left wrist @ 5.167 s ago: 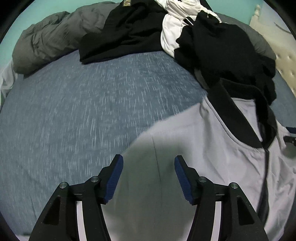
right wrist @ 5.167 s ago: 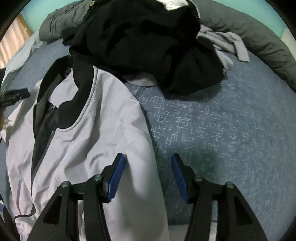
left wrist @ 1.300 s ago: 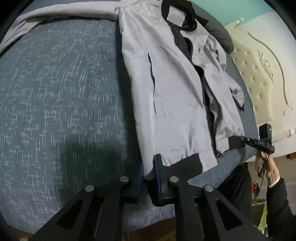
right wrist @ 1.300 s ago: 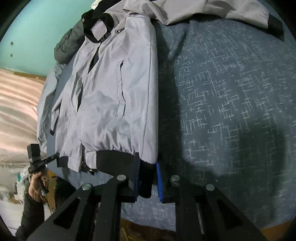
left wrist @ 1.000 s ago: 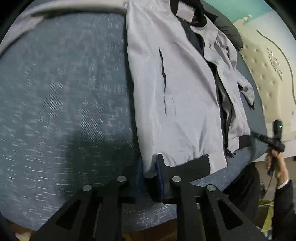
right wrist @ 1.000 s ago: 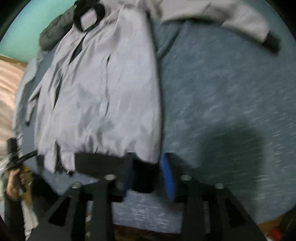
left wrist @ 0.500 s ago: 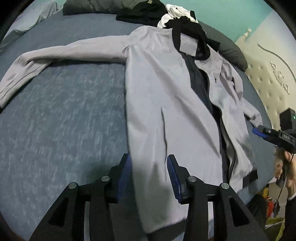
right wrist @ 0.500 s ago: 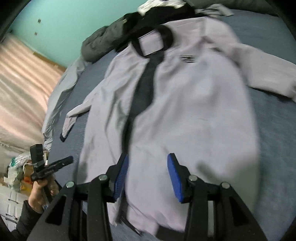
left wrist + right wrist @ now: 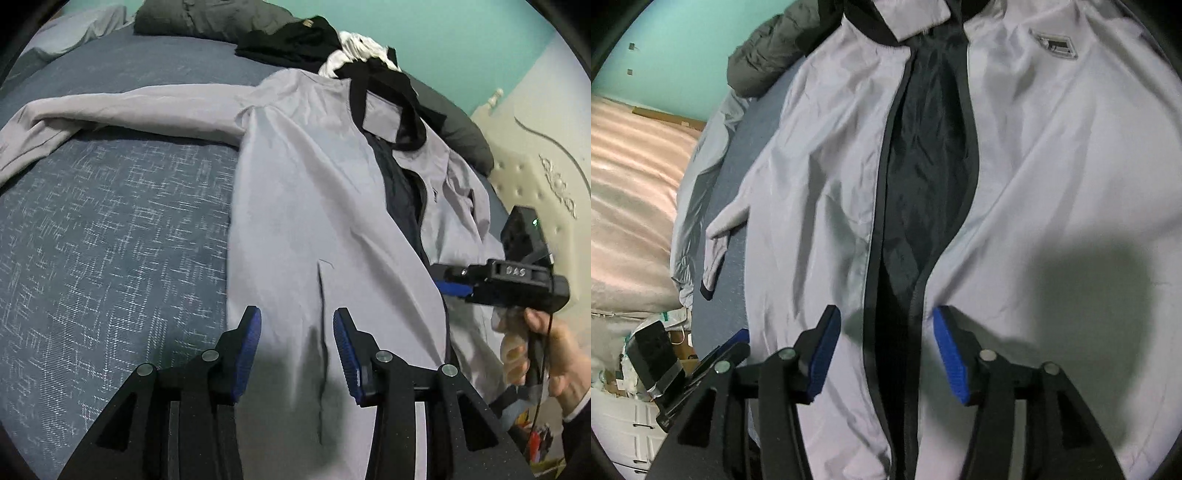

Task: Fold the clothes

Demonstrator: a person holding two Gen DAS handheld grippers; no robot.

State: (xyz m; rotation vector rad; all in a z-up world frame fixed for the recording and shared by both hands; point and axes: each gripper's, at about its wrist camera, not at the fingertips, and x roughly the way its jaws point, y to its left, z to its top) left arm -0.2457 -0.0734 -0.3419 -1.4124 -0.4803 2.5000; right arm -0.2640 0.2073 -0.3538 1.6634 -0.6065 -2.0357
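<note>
Little to read from where I look. Through my left camera, my right gripper (image 9: pixel 452 288) shows raised letters on its black body, something like "DAS"; the first letter is unclear. Through my right camera, a small dark-bordered rectangular label (image 9: pixel 1055 46) sits on the chest of the grey jacket (image 9: pixel 1052 166), near the collar; it is too blurred to read. A small tan tag (image 9: pixel 306 23) on the black garment (image 9: pixel 291 46) at the far edge of the bed cannot be read either.
</note>
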